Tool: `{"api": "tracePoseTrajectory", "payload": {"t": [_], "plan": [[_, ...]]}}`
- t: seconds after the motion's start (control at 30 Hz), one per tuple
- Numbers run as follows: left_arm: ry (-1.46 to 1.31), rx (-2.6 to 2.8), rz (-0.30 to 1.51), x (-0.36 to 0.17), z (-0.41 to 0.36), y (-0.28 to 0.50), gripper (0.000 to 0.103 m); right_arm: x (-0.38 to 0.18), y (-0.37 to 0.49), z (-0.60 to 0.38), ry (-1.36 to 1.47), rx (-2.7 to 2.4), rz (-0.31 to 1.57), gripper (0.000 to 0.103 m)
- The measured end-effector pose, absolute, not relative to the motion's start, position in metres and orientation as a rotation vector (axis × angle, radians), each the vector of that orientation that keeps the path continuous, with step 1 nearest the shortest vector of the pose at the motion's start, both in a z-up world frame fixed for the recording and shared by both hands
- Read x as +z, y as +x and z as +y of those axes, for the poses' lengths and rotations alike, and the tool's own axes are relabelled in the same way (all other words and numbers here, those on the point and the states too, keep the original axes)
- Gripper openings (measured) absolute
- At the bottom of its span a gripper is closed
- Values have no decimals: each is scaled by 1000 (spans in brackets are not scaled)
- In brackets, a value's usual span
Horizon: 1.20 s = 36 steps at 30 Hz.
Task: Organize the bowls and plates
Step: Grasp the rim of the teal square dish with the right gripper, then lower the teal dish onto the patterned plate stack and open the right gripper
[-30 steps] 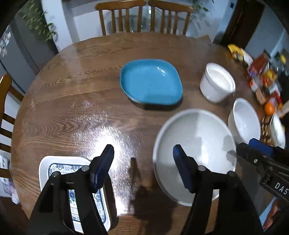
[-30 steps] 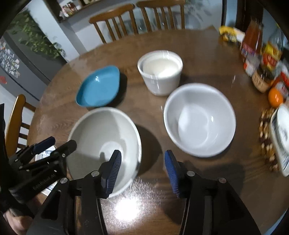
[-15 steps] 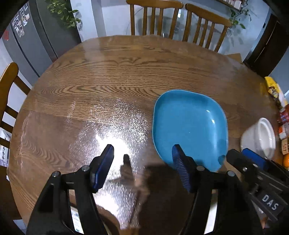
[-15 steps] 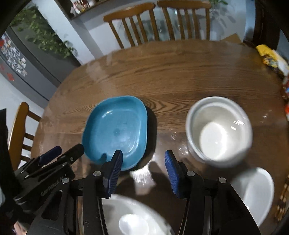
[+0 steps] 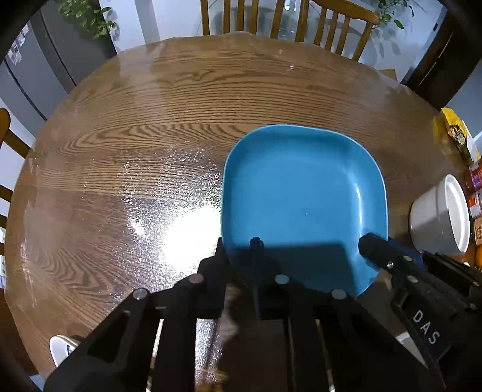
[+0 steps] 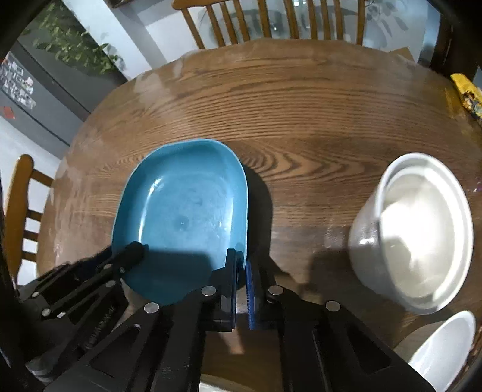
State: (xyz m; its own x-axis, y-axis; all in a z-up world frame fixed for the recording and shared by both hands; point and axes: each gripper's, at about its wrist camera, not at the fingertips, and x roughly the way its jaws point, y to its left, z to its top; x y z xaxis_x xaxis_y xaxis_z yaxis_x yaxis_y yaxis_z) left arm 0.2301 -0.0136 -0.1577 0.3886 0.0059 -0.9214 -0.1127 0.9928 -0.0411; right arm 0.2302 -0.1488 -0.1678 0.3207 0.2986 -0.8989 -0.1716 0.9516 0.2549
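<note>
A blue square plate (image 5: 304, 193) lies on the round wooden table (image 5: 120, 144). My left gripper (image 5: 239, 256) has the plate's near left rim between its fingers, one outside and one inside; its jaws are closing and the pads press on the rim. In the right wrist view the same blue plate (image 6: 183, 211) has its near right rim pinched by my right gripper (image 6: 242, 268), which is shut on it. The right gripper (image 5: 376, 245) also shows at the plate's corner in the left wrist view, and the left gripper (image 6: 135, 250) in the right wrist view.
A deep white bowl (image 6: 421, 229) stands to the right of the plate, with a shallower white bowl (image 6: 442, 349) nearer me. The corner of a patterned white plate (image 5: 60, 346) peeks in at the near left. Food packets (image 5: 455, 135) line the right edge. Wooden chairs (image 5: 286, 18) stand behind the table.
Both grippers moved forward past the large white bowl to the blue plate, came down, and closed on its near rim, left and right.
</note>
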Motion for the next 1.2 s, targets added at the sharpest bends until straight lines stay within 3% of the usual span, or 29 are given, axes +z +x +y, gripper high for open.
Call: {"api": "tracePoseTrajectory", "payload": {"t": [0.6,0.9,1.2], "plan": [[-99,20,935,-47,35,103,12,-61,128,-137,139,421,969,8],[-76,40,919,-50,80,52,12,-55,64,-90,98,470,975,10],[-69,48,1010,-89,126,17,12,-90,30,-44,100,488,1079,10]]}}
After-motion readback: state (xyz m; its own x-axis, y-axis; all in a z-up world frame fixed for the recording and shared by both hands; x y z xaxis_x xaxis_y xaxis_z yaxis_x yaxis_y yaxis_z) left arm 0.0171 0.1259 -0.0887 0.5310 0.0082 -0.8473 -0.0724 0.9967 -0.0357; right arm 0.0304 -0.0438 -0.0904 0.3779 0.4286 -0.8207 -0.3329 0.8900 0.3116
